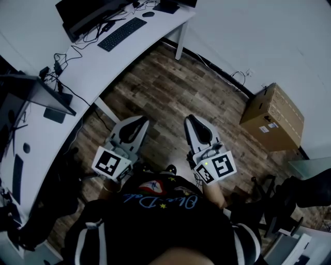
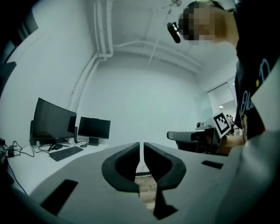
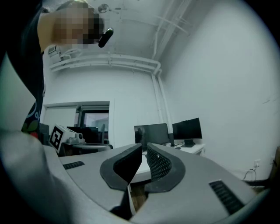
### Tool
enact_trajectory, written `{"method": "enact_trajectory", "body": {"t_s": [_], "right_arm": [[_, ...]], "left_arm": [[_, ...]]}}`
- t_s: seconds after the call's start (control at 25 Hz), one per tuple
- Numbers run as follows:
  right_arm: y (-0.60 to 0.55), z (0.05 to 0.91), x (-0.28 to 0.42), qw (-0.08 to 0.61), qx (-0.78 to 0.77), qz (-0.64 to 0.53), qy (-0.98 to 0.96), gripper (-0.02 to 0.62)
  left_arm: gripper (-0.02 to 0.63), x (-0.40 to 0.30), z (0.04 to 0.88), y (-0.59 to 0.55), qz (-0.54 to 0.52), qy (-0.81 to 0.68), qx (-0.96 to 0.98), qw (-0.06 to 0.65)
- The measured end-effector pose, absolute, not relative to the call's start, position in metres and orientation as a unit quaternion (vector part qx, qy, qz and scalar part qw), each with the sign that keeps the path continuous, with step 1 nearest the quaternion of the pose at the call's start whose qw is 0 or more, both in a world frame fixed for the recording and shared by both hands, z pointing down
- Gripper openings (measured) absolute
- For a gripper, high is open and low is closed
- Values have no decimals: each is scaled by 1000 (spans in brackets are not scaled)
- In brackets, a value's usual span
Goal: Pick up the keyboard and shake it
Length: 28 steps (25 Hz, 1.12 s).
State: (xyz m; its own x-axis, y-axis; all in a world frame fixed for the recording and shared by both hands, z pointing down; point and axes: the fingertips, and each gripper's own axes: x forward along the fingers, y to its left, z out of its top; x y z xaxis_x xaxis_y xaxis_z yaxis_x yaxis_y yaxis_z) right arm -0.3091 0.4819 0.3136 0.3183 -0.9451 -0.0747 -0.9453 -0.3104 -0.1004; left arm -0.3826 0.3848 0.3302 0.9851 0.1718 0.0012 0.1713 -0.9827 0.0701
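Head view: keyboard [image 1: 122, 33] lies flat at the far end of the white worktop [image 1: 98, 67], up and left of both grippers. Untouched and well apart from either. Its long axis runs diagonally in that view, lower-left to upper-right, roughly along the worktop edge.

Left gripper [image 1: 138, 122] is the nearer one, with the right gripper [image 1: 192, 120] beside it, further from the worktop. Both are held level over the wood floor [image 1: 170, 88], close in front of the person, pointing ahead and not at the keyboard. Left gripper view has the keyboard [image 2: 65, 153] off to the left of the jaws. My read: the next move is forward plus a swing left, left arm leading, then one gripper per end of the long axis.

Jaws: left gripper [image 2: 141, 153] closed, pads all but meeting, nothing between them. Right gripper [image 3: 144, 153] is the same, closed and empty. Both must open before any grab. Pickup not begun.

Counts:
- One keyboard.
- Two grippers.
- Two monitors [image 2: 52, 122] behind the keyboard in the left gripper view.
- One more dark screen [image 1: 36, 90] nearer along the worktop in the head view.
- One small dark thing past the keyboard's far end, likely a mouse [image 1: 148, 14].
- One cardboard box [image 1: 272, 118] on the floor by the right wall.
- Cables [image 1: 67, 57] loose on the worktop, too tangled to count.
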Motion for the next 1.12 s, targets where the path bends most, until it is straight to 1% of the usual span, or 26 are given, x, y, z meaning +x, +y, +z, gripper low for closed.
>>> {"method": "enact_trajectory", "body": {"t_s": [0.12,0.2,0.24,0.28,0.36,0.48,0.56,0.88,1.12], "right_arm": [[485,316,-306,57,-810,-6,583,14],[487,318,-305,58,-809,-11,585,68],[488,320,-304,59,-809,-14,585,69],[489,321,-303,59,-808,-16,585,71],[491,324,-300,58,-809,-20,584,92],[495,327,-293,60,-810,-24,582,126],[499,328,-289,63,-809,-24,584,126],[512,326,-274,76,-798,-20,598,138],[521,338,-272,80,-790,-29,607,151]], "left_arm": [[9,-379,330,388,7,87,996,30],[11,-378,331,389,9,84,996,33],[12,-377,332,390,11,83,996,34],[25,-376,334,390,14,83,996,34],[111,-374,337,391,20,82,996,30],[137,-369,338,394,25,75,996,37],[167,-366,336,398,23,72,996,39],[170,-356,335,412,27,53,998,37],[184,-365,344,418,26,33,999,26]]}}
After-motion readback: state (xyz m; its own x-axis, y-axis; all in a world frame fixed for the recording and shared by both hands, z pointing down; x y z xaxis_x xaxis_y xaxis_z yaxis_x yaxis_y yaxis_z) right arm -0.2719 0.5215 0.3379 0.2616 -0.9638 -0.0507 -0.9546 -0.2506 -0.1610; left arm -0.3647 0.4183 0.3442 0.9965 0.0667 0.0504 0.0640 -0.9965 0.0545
